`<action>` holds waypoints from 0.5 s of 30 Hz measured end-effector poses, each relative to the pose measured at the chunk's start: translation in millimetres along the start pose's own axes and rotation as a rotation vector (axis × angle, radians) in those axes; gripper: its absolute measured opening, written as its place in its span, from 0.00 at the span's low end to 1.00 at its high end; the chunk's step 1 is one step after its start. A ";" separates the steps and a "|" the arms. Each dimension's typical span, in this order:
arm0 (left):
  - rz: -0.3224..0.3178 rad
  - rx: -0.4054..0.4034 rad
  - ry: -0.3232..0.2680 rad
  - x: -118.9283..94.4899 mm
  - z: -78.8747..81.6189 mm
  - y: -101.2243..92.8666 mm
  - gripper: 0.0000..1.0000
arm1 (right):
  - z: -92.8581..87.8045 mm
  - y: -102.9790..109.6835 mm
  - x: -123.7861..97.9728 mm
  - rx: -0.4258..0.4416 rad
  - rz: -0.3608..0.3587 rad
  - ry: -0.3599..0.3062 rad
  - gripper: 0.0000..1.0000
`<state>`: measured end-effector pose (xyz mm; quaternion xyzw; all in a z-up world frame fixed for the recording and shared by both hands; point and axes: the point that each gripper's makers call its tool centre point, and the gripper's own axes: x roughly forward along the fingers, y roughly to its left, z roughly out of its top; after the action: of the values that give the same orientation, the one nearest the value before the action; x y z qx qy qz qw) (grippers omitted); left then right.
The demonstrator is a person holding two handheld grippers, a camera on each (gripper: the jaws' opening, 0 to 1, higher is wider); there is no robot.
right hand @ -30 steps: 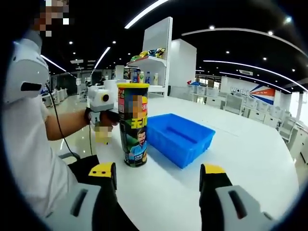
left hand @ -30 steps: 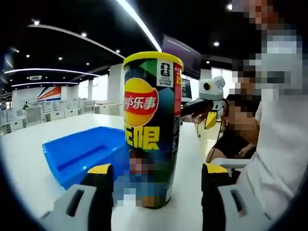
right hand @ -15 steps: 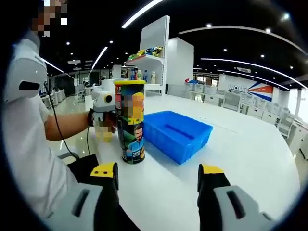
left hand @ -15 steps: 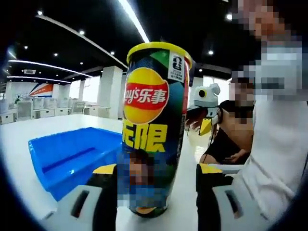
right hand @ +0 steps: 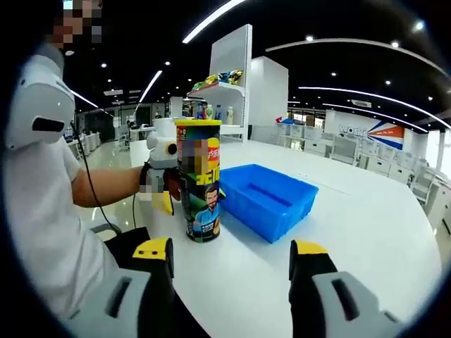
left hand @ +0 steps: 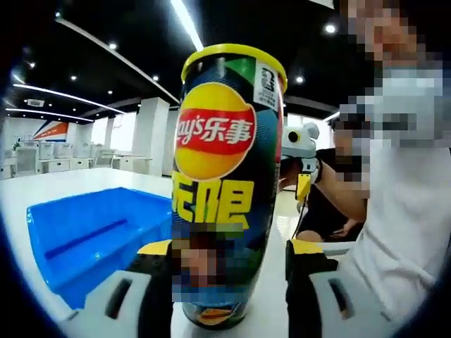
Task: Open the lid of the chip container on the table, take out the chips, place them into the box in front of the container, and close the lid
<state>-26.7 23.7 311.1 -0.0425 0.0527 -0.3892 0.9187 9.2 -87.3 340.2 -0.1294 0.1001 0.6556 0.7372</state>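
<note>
From my left gripper (left hand: 227, 252) the chip container (left hand: 225, 183) stands upright dead ahead, its long axis vertical and its lower body sitting between my two jaws, which are spread wider than the can with a sliver of gap on each side; I judge they hold nothing yet. The blue box (left hand: 91, 239) lies on the white surface (left hand: 14, 211) just to the can's left in this view. The yellow lid (left hand: 232, 56) is on.

In the right gripper view the can (right hand: 199, 179) stands toward the left with the left gripper (right hand: 163, 151) right against its far side, and the box (right hand: 271, 199) is just beside it. My right gripper (right hand: 232, 257) is well back from both, jaws wide apart and empty.

So the left is the nearer tool by far, and I'd close it on the body to steady the can.

Whether the left jaws already touch the can I cannot tell. The can's base is partly cut off, and mosaic patches blur part of its label.
</note>
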 end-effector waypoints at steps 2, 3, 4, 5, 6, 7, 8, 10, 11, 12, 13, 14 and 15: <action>0.000 -0.007 -0.010 1.0 0.9 1.5 0.59 | -0.7 -0.6 0.0 0.001 -0.001 0.002 0.66; 0.005 -0.009 -0.010 1.6 0.6 2.9 0.56 | -1.2 -1.2 -0.3 -0.003 -0.003 0.005 0.67; 0.014 -0.008 -0.009 2.0 0.1 5.3 0.53 | -1.2 -3.0 -0.5 -0.013 -0.010 0.006 0.67; 0.020 -0.013 -0.011 2.3 0.3 8.0 0.53 | -0.2 -5.3 -0.7 -0.018 -0.022 0.002 0.68; 0.014 -0.023 -0.013 2.6 0.6 6.9 0.53 | 2.1 -7.6 -1.1 -0.020 -0.033 -0.009 0.68; 0.015 -0.014 -0.015 3.3 0.9 6.7 0.53 | 3.2 -8.0 -1.8 -0.019 -0.032 -0.014 0.68; 0.014 -0.012 -0.016 3.7 1.0 6.6 0.52 | 4.8 -8.0 -2.4 -0.015 -0.030 -0.020 0.67; 0.010 -0.005 -0.019 4.7 1.2 5.0 0.52 | 5.4 -6.7 -2.1 -0.017 -0.024 -0.021 0.66; 0.008 0.003 -0.021 4.9 1.3 4.2 0.52 | 5.4 -6.0 -1.8 -0.020 -0.021 -0.019 0.66; 0.007 0.008 -0.021 5.1 1.4 3.8 0.52 | 5.0 -5.0 -1.1 -0.023 -0.016 -0.015 0.66; 0.007 0.018 -0.022 5.2 1.3 3.2 0.51 | 4.8 -4.3 -0.6 -0.024 -0.013 -0.014 0.66; 0.007 0.022 -0.022 5.3 1.2 3.0 0.51 | 4.7 -4.0 0.2 -0.021 -0.011 -0.013 0.66; 0.006 0.024 -0.022 5.4 1.3 3.0 0.51 | 5.0 -4.7 0.8 -0.013 -0.013 -0.013 0.69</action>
<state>-20.6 22.0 311.7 -0.0357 0.0381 -0.3864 0.9209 13.9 -85.5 345.0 -0.1306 0.0901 0.6522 0.7413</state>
